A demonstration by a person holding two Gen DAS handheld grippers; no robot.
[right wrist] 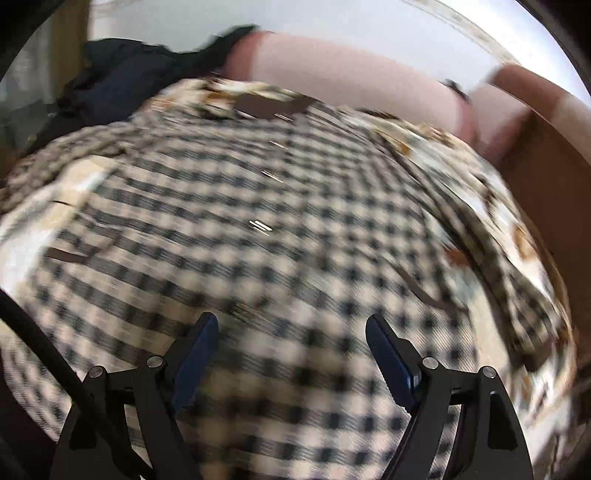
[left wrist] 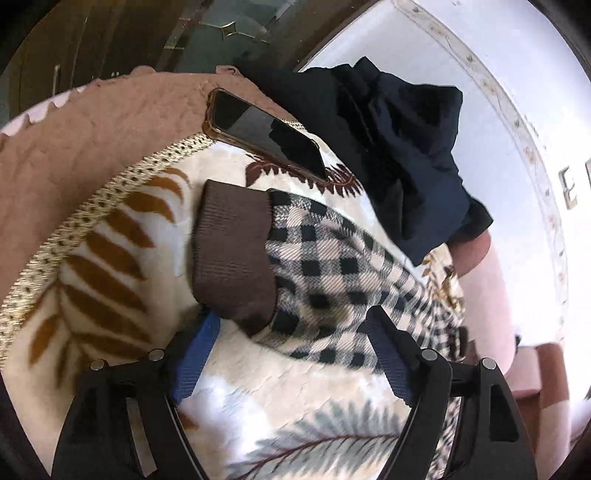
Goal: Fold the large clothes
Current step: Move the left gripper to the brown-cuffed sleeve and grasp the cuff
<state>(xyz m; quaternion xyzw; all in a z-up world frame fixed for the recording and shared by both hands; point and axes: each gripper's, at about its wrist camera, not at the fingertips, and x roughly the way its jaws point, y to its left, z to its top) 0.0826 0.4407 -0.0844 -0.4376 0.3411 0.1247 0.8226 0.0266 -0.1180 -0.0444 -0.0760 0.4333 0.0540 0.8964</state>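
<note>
Bedding: plush cream blanket [left wrist: 122,236], fleecy nap, printed with rust-brown and grey-blue fern leaves, edged by a woven beige band with dark dots; it lies over a tan-brown cover [left wrist: 85,133] of suede-like texture.

Backdrop: white panelled wall [left wrist: 424,48] with a faint ornamental border; dark wood cabinet with glass [left wrist: 122,33] at upper left of the left wrist view.

Item 1: checked jacket [right wrist: 258,206], woven twill in black, grey and cream squares, spread flat across the blanket and filling most of the right wrist view, which is motion-blurred. Small metallic snaps run down its front. Ribbed brown knit cuff [left wrist: 232,254], rectangular, ends a sleeve lying on the blanket.

Item 2: dark navy garment [left wrist: 406,155], smooth and crumpled, heaped beyond the sleeve.

Item 3: smartphone [left wrist: 264,134], glossy black screen, translucent amber case, resting on the blanket edge. No legible writing on any item.

Left tool [left wrist: 291,332]: black frame, blue ribbed pads, jaws spread apart, empty, just beside the cuff.

Right tool [right wrist: 291,336]: same build, jaws spread apart, empty, over the jacket body.
</note>
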